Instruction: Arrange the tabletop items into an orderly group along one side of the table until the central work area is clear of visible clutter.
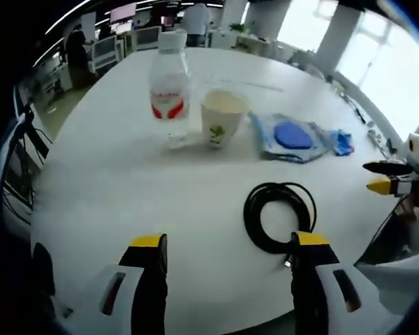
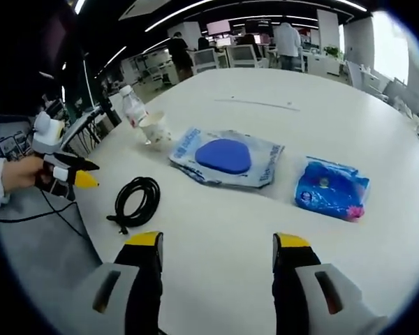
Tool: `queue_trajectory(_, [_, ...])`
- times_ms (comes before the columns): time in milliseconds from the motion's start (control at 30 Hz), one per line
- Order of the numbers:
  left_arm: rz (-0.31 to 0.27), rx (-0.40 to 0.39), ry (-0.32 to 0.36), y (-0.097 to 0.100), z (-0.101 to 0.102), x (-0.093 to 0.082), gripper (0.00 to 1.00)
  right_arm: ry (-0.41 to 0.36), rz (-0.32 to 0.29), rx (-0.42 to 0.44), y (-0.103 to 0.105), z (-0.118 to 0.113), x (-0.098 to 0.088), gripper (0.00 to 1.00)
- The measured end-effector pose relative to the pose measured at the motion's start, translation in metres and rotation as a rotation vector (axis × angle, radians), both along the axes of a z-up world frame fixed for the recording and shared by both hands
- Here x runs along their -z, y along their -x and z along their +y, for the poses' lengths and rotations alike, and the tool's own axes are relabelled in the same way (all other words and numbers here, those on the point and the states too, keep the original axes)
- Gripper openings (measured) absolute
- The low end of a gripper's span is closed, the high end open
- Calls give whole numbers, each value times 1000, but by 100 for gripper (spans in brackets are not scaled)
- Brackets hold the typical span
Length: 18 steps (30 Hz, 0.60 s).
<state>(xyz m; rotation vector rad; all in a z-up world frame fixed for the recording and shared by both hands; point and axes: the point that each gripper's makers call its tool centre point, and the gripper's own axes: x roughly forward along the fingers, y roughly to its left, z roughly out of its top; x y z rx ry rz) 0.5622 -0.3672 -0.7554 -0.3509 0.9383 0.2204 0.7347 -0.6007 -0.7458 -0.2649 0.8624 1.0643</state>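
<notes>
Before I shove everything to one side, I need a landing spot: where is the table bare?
Bare: the broad far stretch of the white table beyond the clear packet holding a blue pad and the blue packet, and the near strip before the right gripper. Crowded: water bottle, paper cup and coiled black cable sit bunched.

A large white table point(image 2: 321, 105) carries everything. On it stand a clear water bottle point(image 1: 170, 87) and, just beside it, a paper cup point(image 1: 221, 117). Nearby lie a clear bag holding a blue pad point(image 2: 227, 158), a smaller blue packet point(image 2: 332, 188), perhaps wipes, and a coiled black cable point(image 1: 279, 215).
</notes>
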Motion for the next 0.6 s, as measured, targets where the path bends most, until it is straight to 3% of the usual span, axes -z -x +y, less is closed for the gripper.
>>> queue_trajectory(100, [15,11,-20,3,0,6,69,1,11,-8,5,6,6,61])
queue_trajectory(400, [35,16,10,3,-10,17,68,26,38,-82,30,29,19,60])
queue_trajectory(600, [41,24,17,-1,-5,27,68,31,41,-121,40,41,21,60])
